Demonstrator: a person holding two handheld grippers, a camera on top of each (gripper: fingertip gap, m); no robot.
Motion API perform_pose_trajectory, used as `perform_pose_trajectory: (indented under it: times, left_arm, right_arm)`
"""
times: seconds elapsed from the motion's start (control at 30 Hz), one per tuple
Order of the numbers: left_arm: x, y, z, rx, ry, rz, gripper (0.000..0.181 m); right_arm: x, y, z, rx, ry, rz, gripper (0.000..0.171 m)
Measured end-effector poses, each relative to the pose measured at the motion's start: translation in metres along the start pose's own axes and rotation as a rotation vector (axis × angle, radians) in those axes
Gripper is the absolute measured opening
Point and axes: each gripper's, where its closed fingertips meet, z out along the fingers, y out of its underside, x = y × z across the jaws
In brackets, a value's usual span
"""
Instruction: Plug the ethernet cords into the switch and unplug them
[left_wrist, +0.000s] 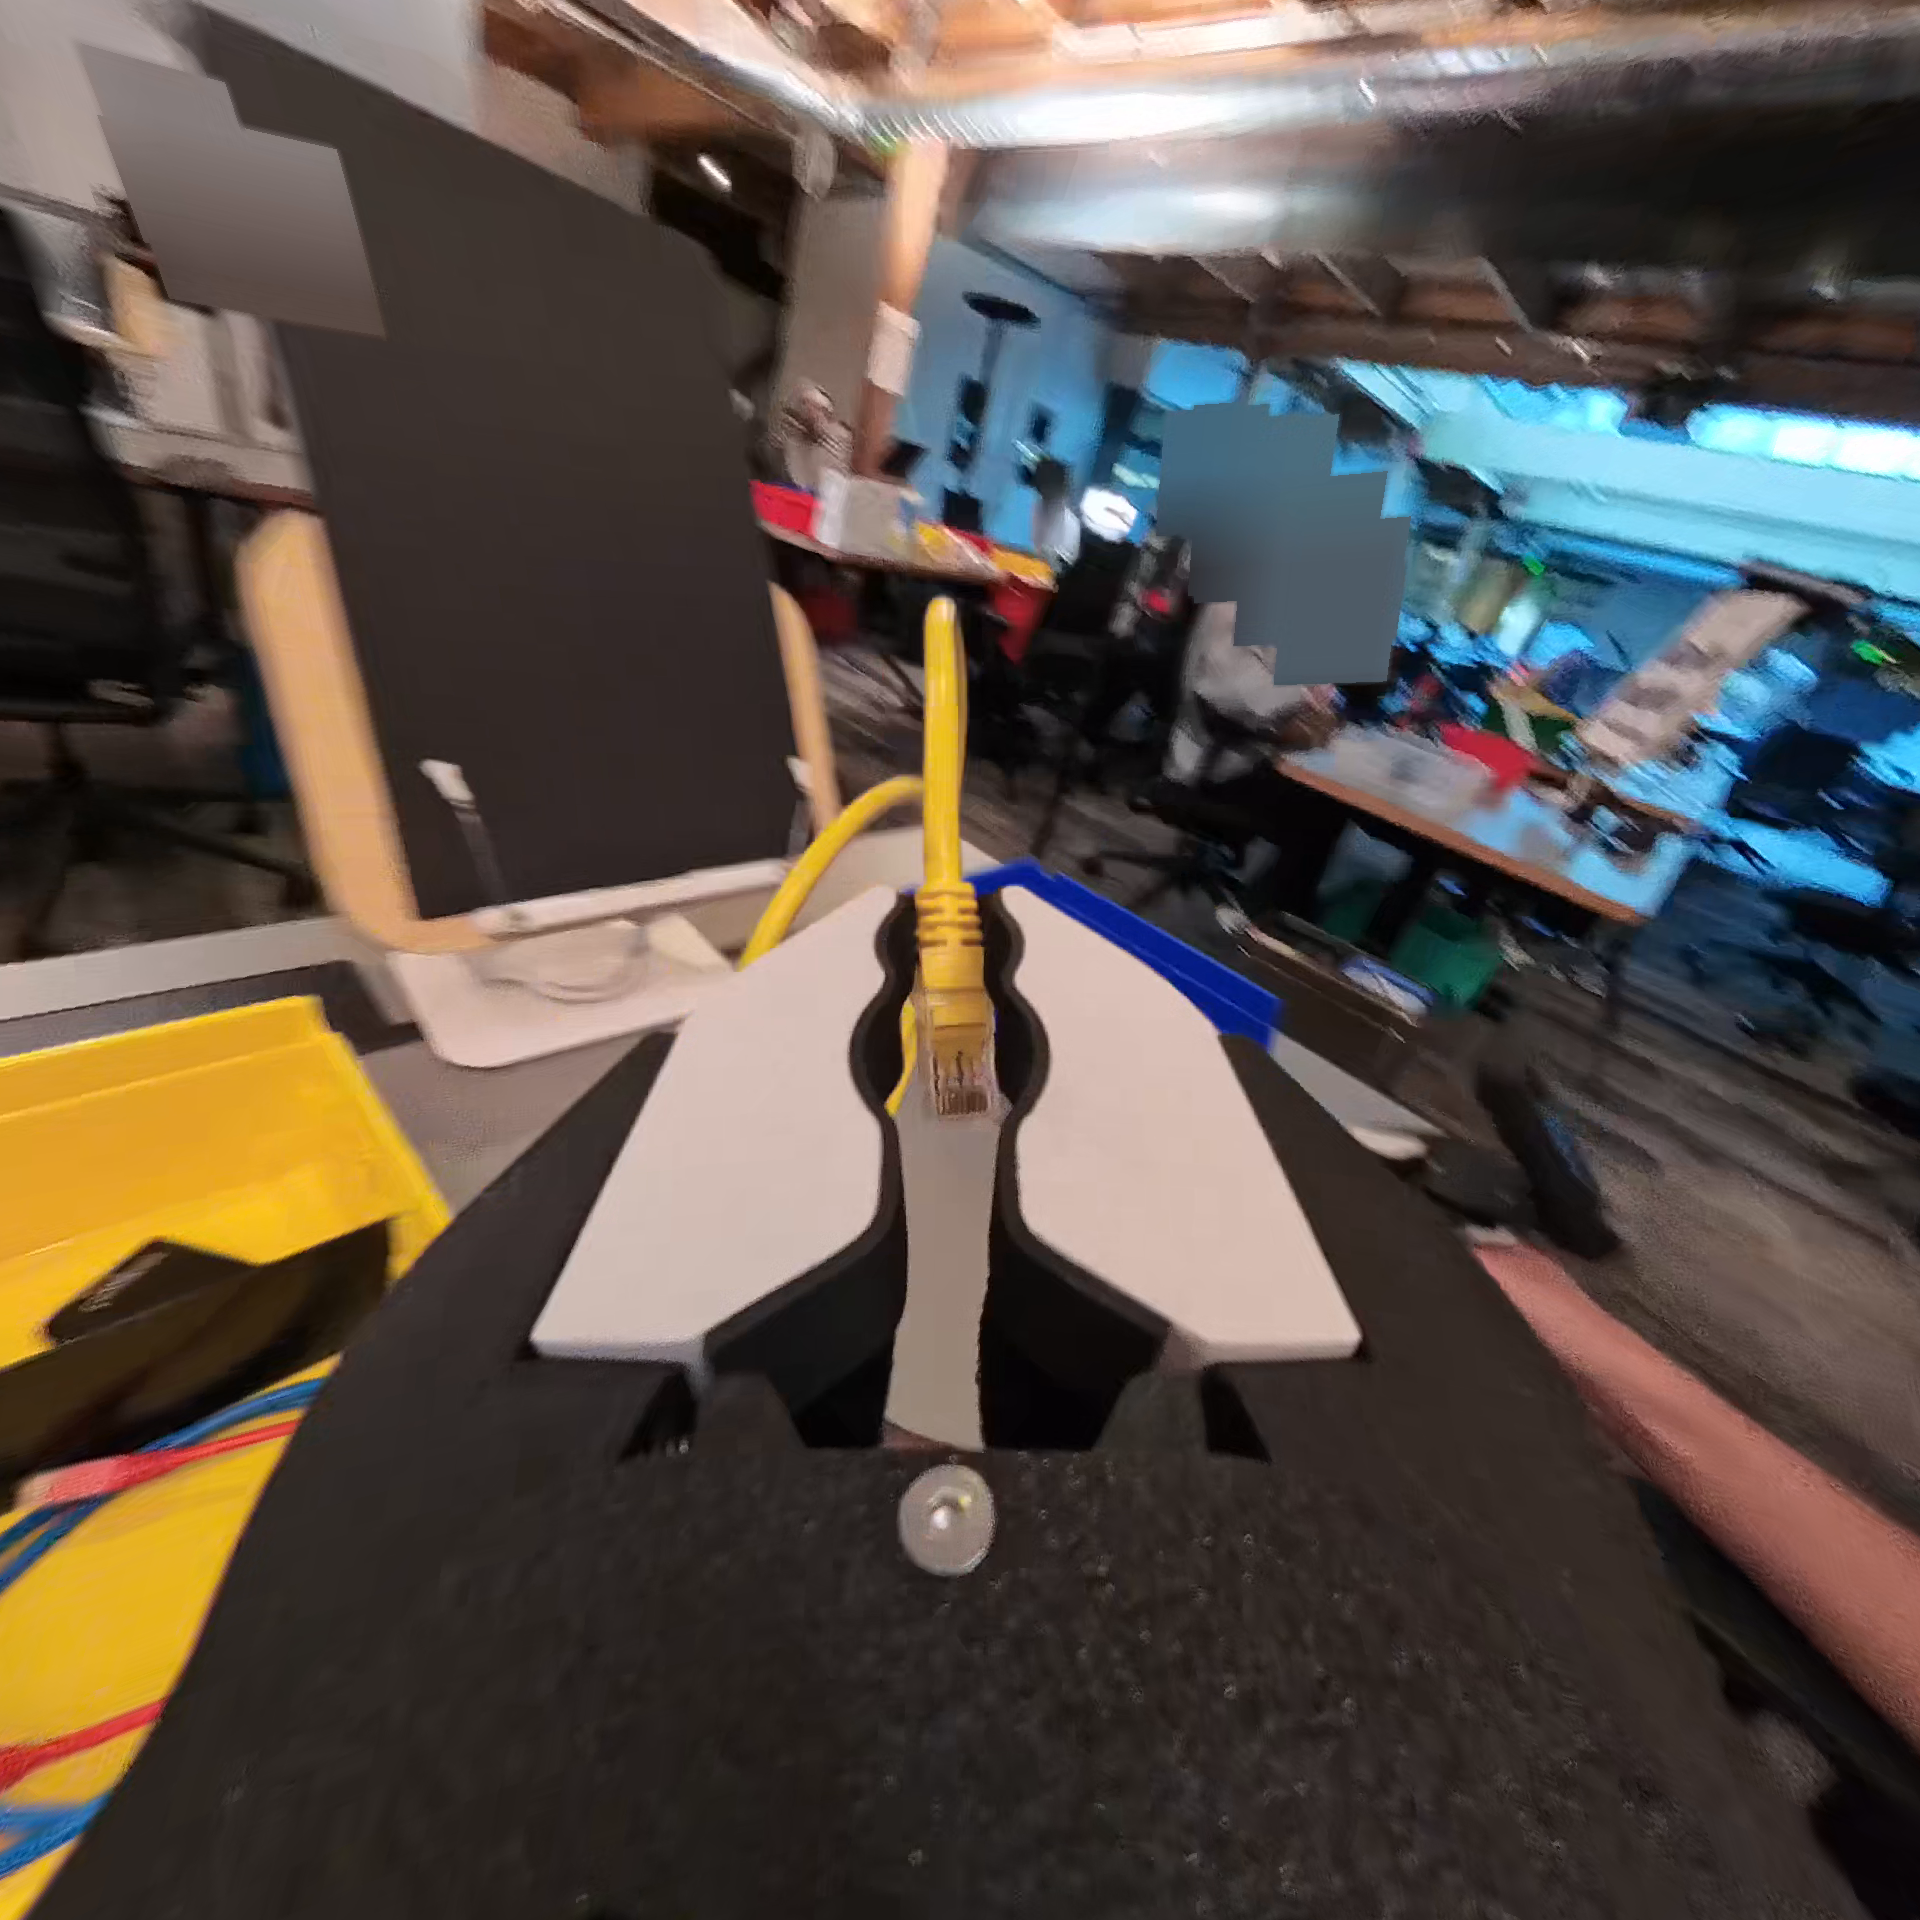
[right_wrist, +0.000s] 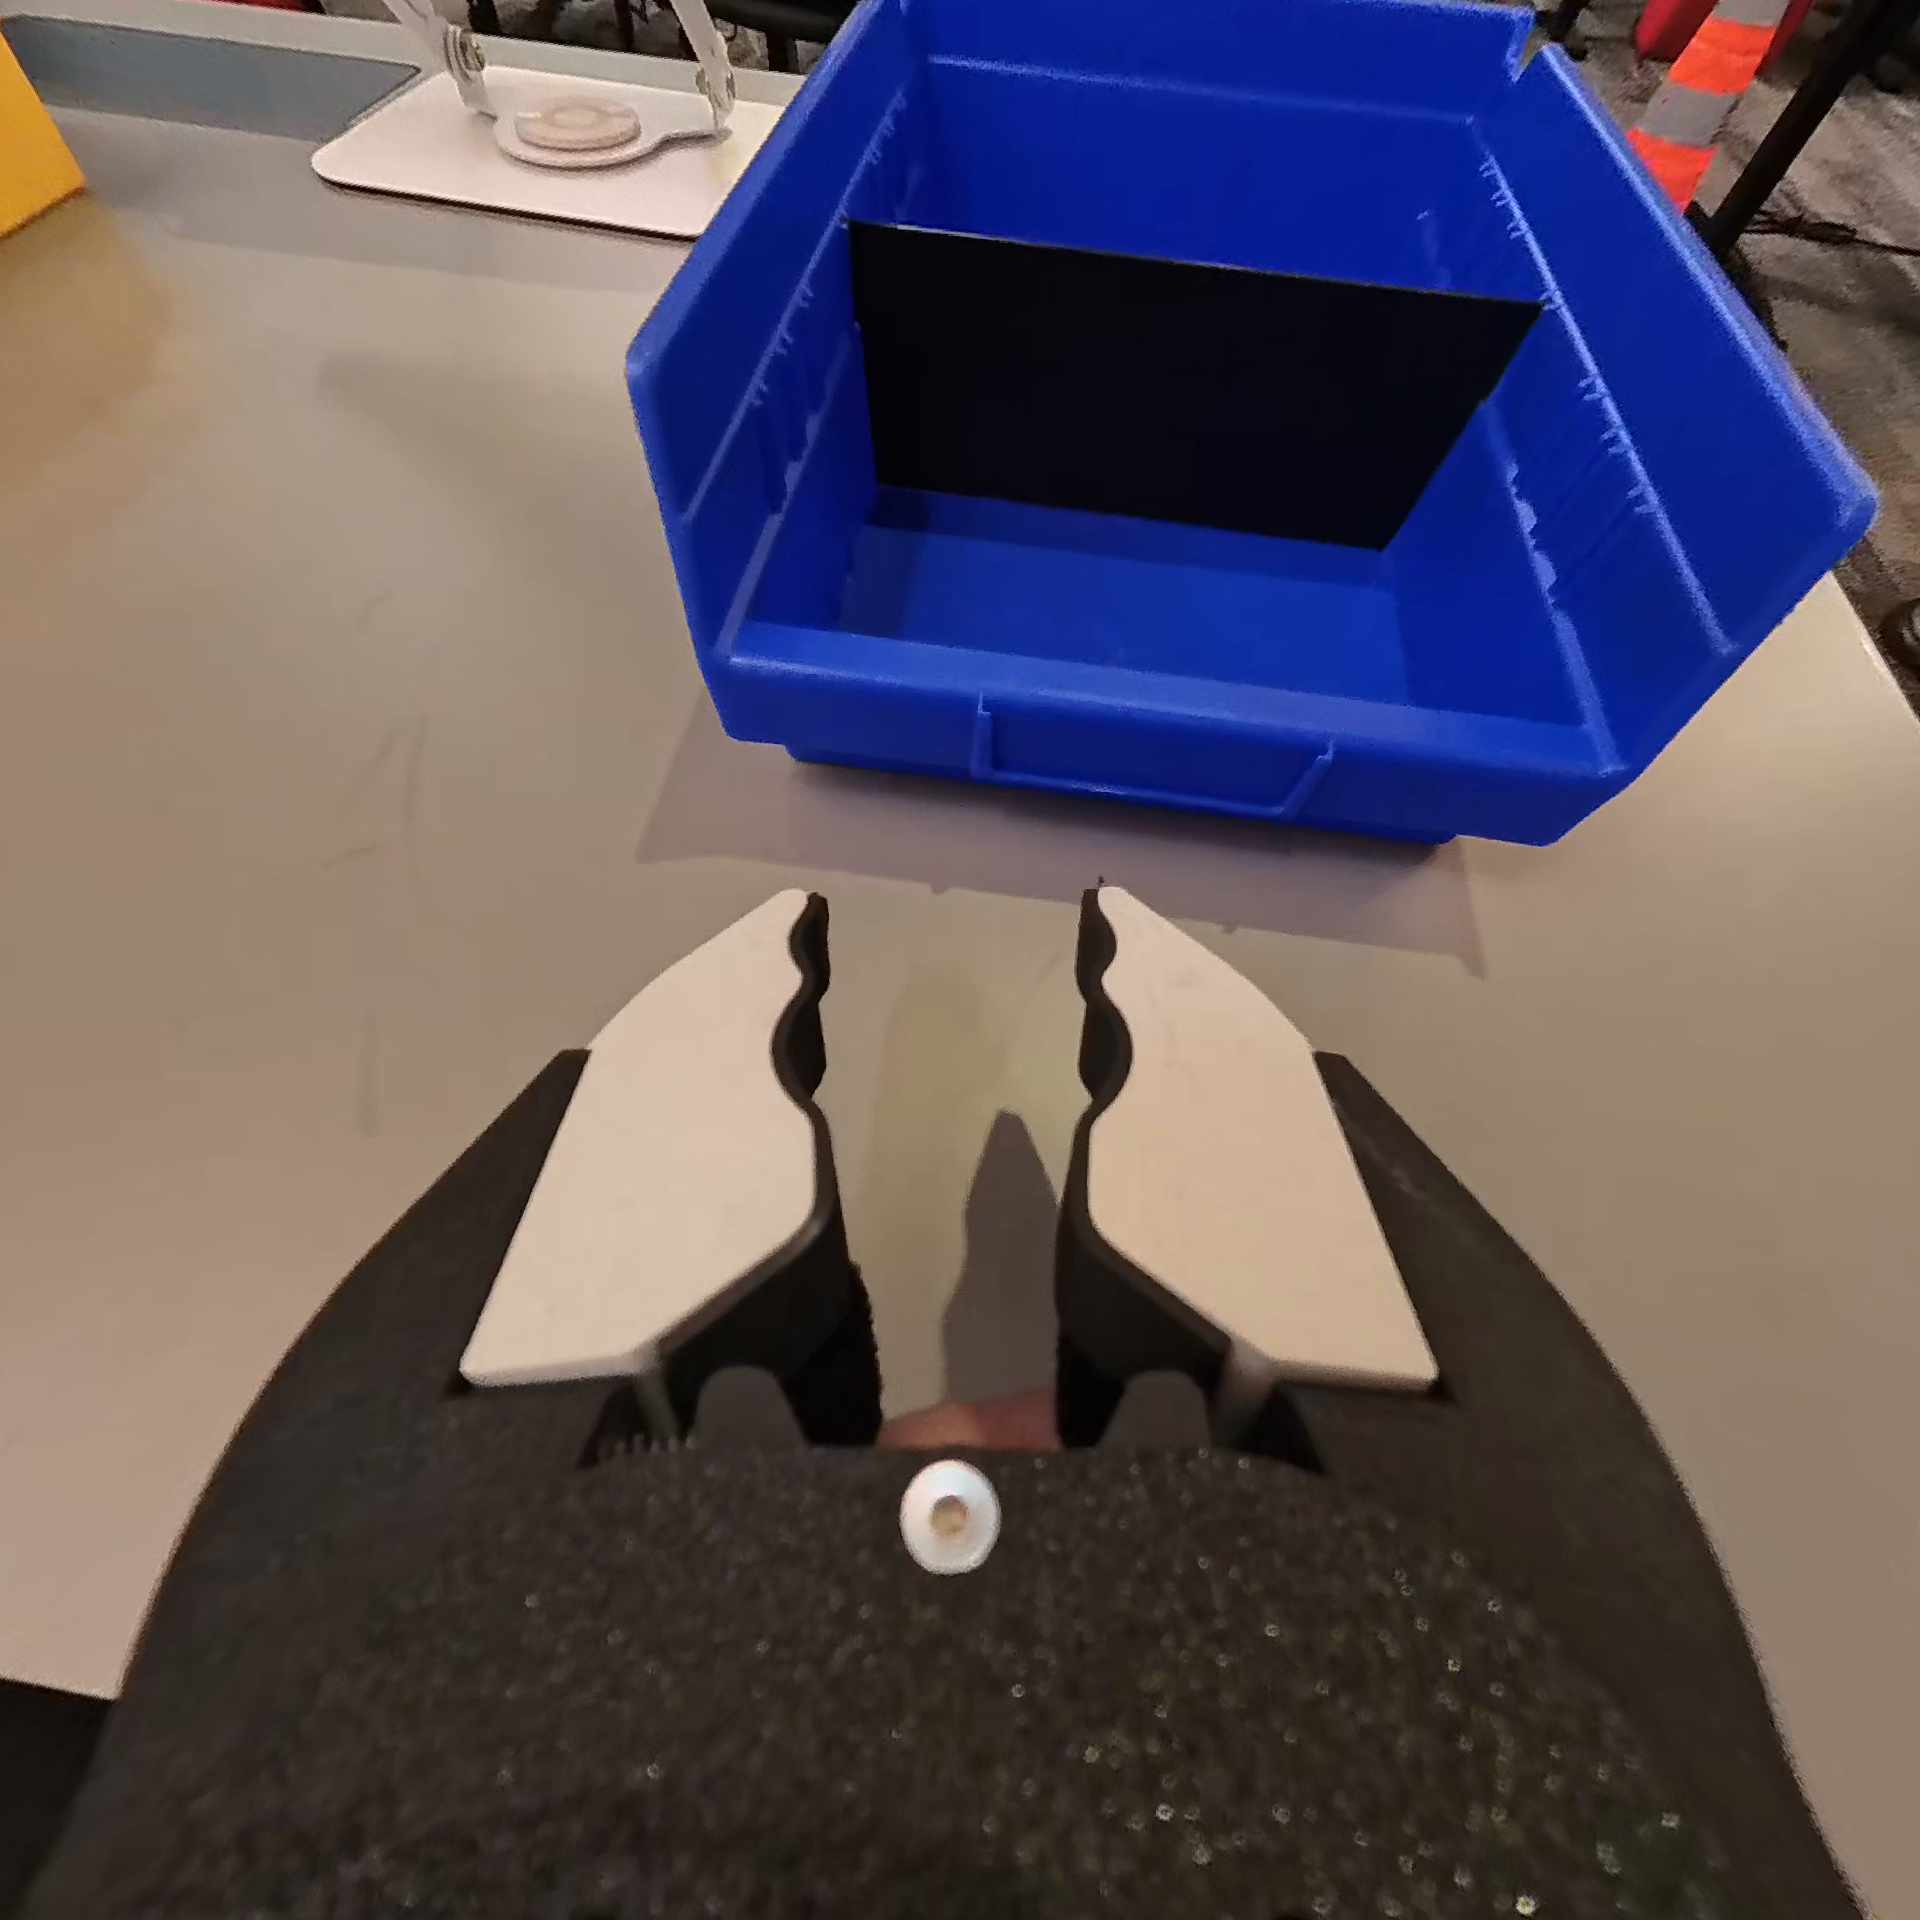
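Note:
My left gripper (left_wrist: 948, 914) is shut on a yellow ethernet cord (left_wrist: 948, 935), gripped at its ribbed boot. The clear plug end (left_wrist: 958, 1075) points back toward the camera, and the cord loops up and away to the left. The gripper is raised above the table. A black box-shaped device (left_wrist: 177, 1320), possibly the switch, lies in a yellow bin (left_wrist: 156, 1122) at lower left with red and blue cords (left_wrist: 94, 1475). My right gripper (right_wrist: 951, 909) is open and empty, low over the grey table (right_wrist: 312, 727), just in front of a blue bin (right_wrist: 1195, 727).
The blue bin has a black divider (right_wrist: 1174, 384) and nothing visible inside; its edge shows in the left wrist view (left_wrist: 1143, 935). A white stand base (right_wrist: 540, 145) sits at the back of the table. A person's forearm (left_wrist: 1704, 1455) is at the right. A busy workshop lies beyond. Across from one pair of fingers to the other is roughly 50 centimetres.

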Motion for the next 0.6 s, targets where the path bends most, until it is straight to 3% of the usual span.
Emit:
perform_pose_trajectory:
  times: [0.13,0.33,0.47,0.6]
  left_arm:
    - [0.036,0.046,0.039,-0.240,0.134,-0.056,0.012]
    - [0.032,0.201,0.095,-0.803,0.330,-0.103,0.013]
    - [0.018,0.270,0.115,-1.082,0.404,0.090,0.012]
    - [0.009,0.303,0.120,-1.249,0.479,0.265,0.015]
  right_arm:
    - [0.001,-0.001,-0.001,0.006,0.001,0.007,0.045]
    - [0.001,-0.002,-0.003,0.012,0.002,0.009,0.045]
    - [0.003,-0.003,-0.004,0.014,0.006,0.013,0.045]
    - [0.005,-0.002,-0.003,0.012,0.005,0.014,0.045]
